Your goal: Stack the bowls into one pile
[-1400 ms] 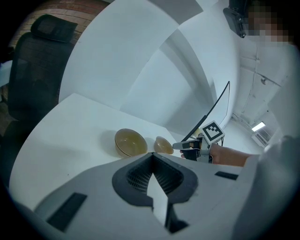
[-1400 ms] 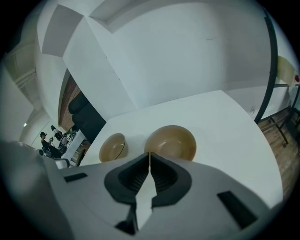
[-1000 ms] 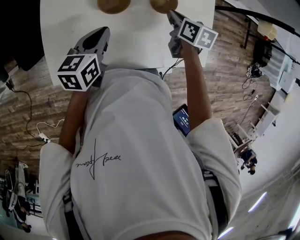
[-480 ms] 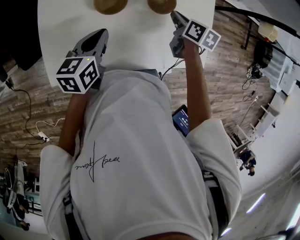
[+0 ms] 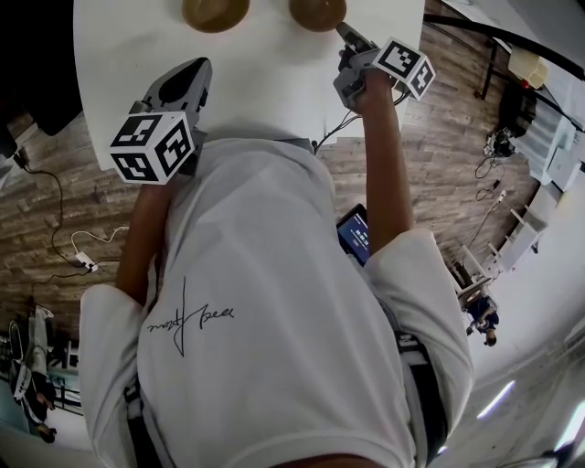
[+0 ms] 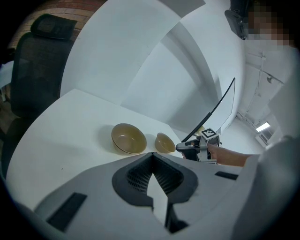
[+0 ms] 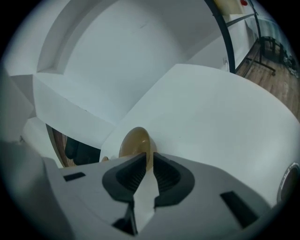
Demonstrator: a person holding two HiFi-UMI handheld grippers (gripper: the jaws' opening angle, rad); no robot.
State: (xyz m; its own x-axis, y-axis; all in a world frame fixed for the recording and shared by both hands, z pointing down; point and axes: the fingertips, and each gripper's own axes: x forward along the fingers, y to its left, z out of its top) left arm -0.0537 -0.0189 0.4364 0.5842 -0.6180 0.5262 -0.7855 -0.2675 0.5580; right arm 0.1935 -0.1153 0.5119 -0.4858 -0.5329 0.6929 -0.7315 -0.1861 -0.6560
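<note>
Two tan bowls stand side by side at the far edge of the white table [image 5: 265, 87]: a larger bowl [image 5: 215, 11] [image 6: 128, 138] on the left and a smaller bowl [image 5: 317, 11] [image 6: 164, 143] on the right. My right gripper [image 5: 341, 28] [image 7: 150, 157] is at the smaller bowl's [image 7: 134, 143] right rim. Its jaws are closed to a narrow gap with the rim between them. My left gripper [image 5: 194, 66] [image 6: 152, 155] hovers over the near part of the table, well short of the larger bowl, shut and holding nothing.
A black office chair [image 6: 40, 70] stands at the table's left. A thin black rod [image 6: 218, 105] rises behind the right gripper. Cables [image 5: 87, 260] lie on the wooden floor around the table. White wall panels stand behind the table.
My right gripper has moved forward and a little right, up to the smaller bowl's rim. The left gripper has hardly moved. Both bowls stay in place.
</note>
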